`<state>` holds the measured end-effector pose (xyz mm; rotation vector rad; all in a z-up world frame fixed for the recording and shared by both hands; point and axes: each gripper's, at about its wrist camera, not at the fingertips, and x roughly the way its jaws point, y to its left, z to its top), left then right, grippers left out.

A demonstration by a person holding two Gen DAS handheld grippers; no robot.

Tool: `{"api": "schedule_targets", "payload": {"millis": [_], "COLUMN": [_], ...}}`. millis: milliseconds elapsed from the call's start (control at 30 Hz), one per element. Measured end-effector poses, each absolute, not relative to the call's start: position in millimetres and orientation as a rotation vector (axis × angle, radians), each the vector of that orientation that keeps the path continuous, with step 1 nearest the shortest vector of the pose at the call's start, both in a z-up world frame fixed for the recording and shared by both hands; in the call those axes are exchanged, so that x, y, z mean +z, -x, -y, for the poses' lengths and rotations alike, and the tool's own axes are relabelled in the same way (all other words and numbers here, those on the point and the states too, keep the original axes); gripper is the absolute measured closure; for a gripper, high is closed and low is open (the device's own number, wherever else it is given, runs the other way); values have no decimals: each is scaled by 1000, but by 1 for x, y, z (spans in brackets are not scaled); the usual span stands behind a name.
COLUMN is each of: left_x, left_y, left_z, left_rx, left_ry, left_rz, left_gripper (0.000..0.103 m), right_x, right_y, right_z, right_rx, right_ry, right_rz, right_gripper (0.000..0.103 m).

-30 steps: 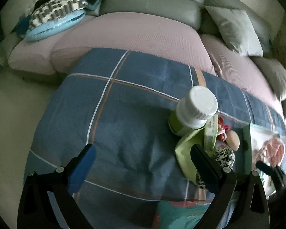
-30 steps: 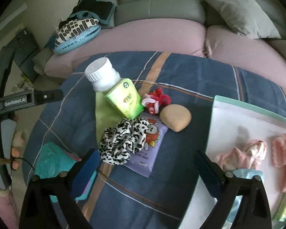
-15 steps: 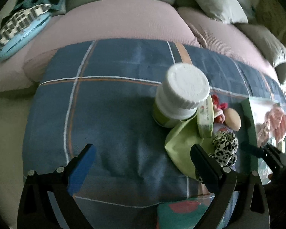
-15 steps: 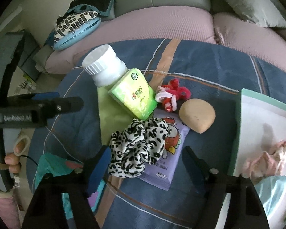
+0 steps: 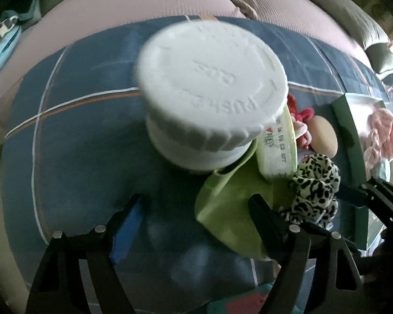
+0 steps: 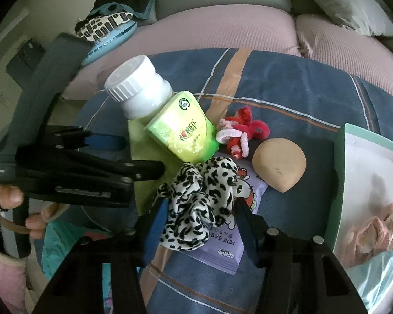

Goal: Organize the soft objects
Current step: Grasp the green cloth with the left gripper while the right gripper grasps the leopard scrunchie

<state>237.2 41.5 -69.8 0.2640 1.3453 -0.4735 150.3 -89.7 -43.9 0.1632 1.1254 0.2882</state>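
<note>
A leopard-print scrunchie (image 6: pixel 199 196) lies on a purple packet (image 6: pixel 222 246) on the blue checked cloth (image 6: pixel 288 99). My right gripper (image 6: pixel 200 217) straddles it from above. Its jaws are closing, the pads just reaching the scrunchie's sides. My left gripper (image 5: pixel 196 217) points down close over a white-capped bottle (image 5: pixel 212 86), its jaws closing with only the blue cloth and the edge of a green cloth (image 5: pixel 233 204) between them. In the right wrist view the left gripper (image 6: pixel 141 155) hangs just left of the bottle (image 6: pixel 136 89), held by a hand (image 6: pixel 10 193).
A green tissue pack (image 6: pixel 183 133) leans on the bottle. Red and pink hair ties (image 6: pixel 238 133) and a beige egg-shaped sponge (image 6: pixel 279 166) lie beyond the scrunchie. A green-rimmed white tray (image 6: pixel 338 170) with pink soft items (image 6: pixel 366 233) stands right. A pink-cushioned sofa (image 6: pixel 222 28) is behind.
The left gripper dropped toward the bottle, whose cap now fills its view, and its jaws narrowed. The right gripper came down over the scrunchie and its jaws drew in around it.
</note>
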Motion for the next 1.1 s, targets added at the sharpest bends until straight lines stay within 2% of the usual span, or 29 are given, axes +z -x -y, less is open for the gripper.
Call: {"api": "schedule_targets", "payload": {"millis": [67, 233, 333, 433, 467, 500, 533, 667, 767, 1100], "left_x": [-71, -74, -73, -70, -70, -69, -69, -67, -65, -49], "left_y": [-239, -247, -257, -262, -262, -262, -263, -261, -257, -234], "left_z": [-39, -28, -19, -5, -3, 0, 3, 2, -3, -18], "left_rx": [-489, -517, -547, -579, -590, -598, -591, -595, -599, -602], "left_ry": [-267, -331, -329, -334, -331, -330, -343, -310, -279, -184], "left_rz": [-1346, -1366, -1382, -1389, -1390, -1390, -1383, -1385, -1381, -1345], "left_gripper": [31, 34, 44, 60, 70, 75, 77, 95, 98, 99], "right_x": [-44, -43, -42, -42, -42, -42, -43, -43, -41, -30], "right_y": [-151, -149, -147, -147, -147, -147, -147, -144, -142, -130], "right_z": [89, 88, 87, 87, 87, 88, 88, 94, 98, 110], "right_rx": [288, 288, 291, 290, 292, 294, 296, 302, 301, 297], "right_ry": [-160, -161, -163, -164, -167, -170, -175, -198, -212, -249], "right_rz": [-1123, -1121, -1121, -1120, -1118, -1118, -1118, -1114, -1108, -1088], "right_gripper": [47, 49, 52, 59, 64, 66, 69, 78, 79, 81]}}
